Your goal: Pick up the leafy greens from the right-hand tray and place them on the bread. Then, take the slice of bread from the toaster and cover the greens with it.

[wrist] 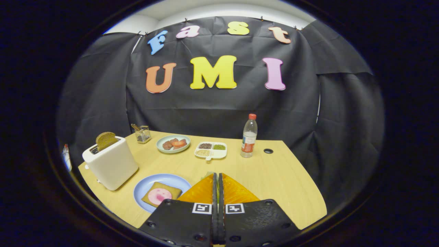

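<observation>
tool (pixel 218 181) fingers pressed together, thin green leaf (pixel 208 175) pinched between. not yet on tan bread slice with pink meat (pixel 160 194) on blue plate (pixel 145 187). brown toast (pixel 106 140) waits in white toaster (pixel 111 164).

The camera sits on the claw (pixel 218 180), above the near bench (pixel 274 171) edge, facing across it toward the wall.

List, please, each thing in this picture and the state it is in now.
gripper: fingers nearly together, a thin green leaf showing between them
toaster: upright, one bread slice sticking up from its slot
blue plate: holds bread with a pink slice on top
water bottle: upright, capped
divided dish: compartments filled
</observation>
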`<state>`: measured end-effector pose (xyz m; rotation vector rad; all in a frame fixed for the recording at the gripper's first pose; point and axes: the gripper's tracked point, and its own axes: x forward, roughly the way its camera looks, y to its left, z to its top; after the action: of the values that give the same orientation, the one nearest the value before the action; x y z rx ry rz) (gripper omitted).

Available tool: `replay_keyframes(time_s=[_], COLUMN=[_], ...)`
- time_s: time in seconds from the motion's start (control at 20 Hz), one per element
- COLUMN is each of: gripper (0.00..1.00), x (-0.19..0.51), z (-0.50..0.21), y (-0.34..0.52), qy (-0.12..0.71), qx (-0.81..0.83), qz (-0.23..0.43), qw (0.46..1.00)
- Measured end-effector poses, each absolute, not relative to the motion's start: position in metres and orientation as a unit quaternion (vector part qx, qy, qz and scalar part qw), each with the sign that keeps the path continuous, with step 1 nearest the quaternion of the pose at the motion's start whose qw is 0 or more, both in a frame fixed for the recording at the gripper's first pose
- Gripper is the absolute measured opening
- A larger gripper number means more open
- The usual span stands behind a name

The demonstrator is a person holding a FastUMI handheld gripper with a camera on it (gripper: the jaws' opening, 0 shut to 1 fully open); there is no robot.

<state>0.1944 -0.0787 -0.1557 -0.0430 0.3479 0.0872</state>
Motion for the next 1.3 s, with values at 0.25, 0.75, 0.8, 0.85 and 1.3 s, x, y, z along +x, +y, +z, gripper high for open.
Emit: replay_keyframes(time_s=[0.25, 0.75, 0.8, 0.85, 1.3], gripper=[0.00, 0.00, 0.00, 0.00, 0.00], x=[0.186, 0.152, 0.154, 0.160, 0.239], z=[-0.148, -0.167, -0.174, -0.181, -0.245], y=[-0.018, 0.115, 0.121, 0.120, 0.068], qy=[0.166, 0.176, 0.181, 0.188, 0.248], qx=[-0.040, -0.045, -0.043, -0.049, -0.057], qz=[0.084, 0.183, 0.188, 0.185, 0.108], qw=[0.982, 0.966, 0.964, 0.963, 0.961])
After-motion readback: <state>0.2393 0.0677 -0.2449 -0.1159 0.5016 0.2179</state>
